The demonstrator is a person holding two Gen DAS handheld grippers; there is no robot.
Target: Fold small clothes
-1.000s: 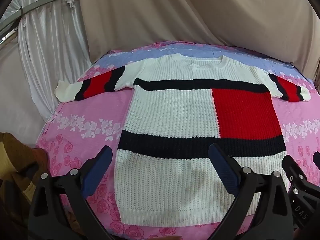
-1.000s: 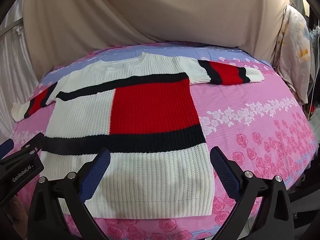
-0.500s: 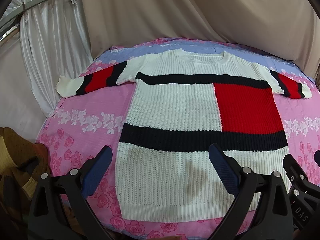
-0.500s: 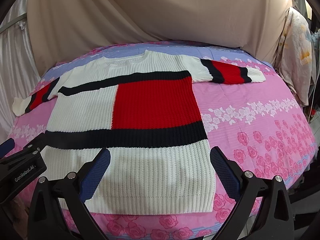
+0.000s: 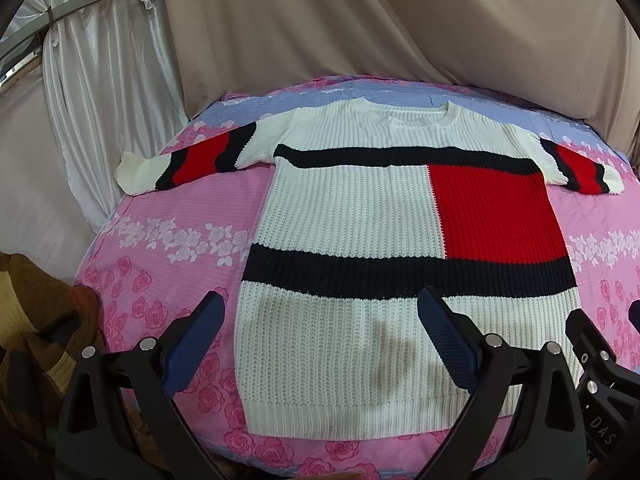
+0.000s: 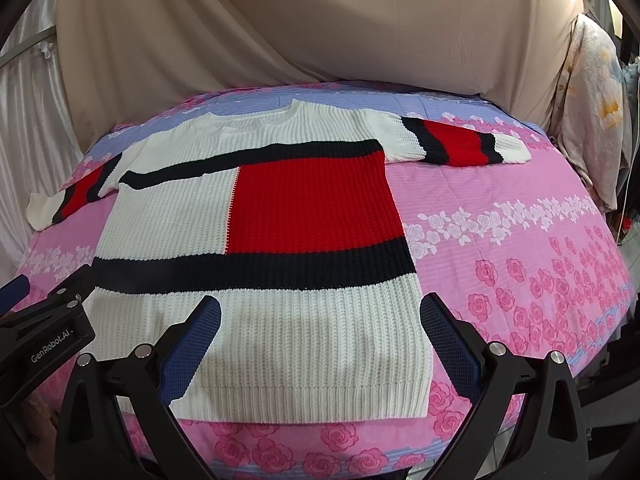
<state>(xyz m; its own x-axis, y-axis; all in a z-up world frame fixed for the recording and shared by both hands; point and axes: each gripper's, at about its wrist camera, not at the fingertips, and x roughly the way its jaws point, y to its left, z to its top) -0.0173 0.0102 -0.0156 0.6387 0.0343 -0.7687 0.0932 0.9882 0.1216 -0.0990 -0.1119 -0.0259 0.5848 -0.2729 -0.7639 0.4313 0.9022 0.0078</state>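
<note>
I hold both sets of jaws spread wide apart and empty above the near hem of one white chunky-knit sweater with navy bands and a red square panel (image 5: 352,216), which lies flat, front up, on the bed's pink rose-print quilt (image 5: 176,240) straight ahead of me. My left gripper (image 5: 320,340) hangs over the hem's left half, one blue pad (image 5: 192,344) out over bare quilt; my right gripper (image 6: 320,340) hangs over the hem's right half, its outer pad beyond the sweater's side edge. I judge the folding has not begun: the garment is only laid out, both striped sleeves (image 6: 460,142) stretched sideways, far from my jaws. The next move probably calls for reaching forward to a sleeve or side edge, pinching only knit, not quilt, and carrying it inward. I count one sweater, two sleeves, two grippers, and one brown patterned cloth (image 5: 36,320) left of my left jaws
</note>
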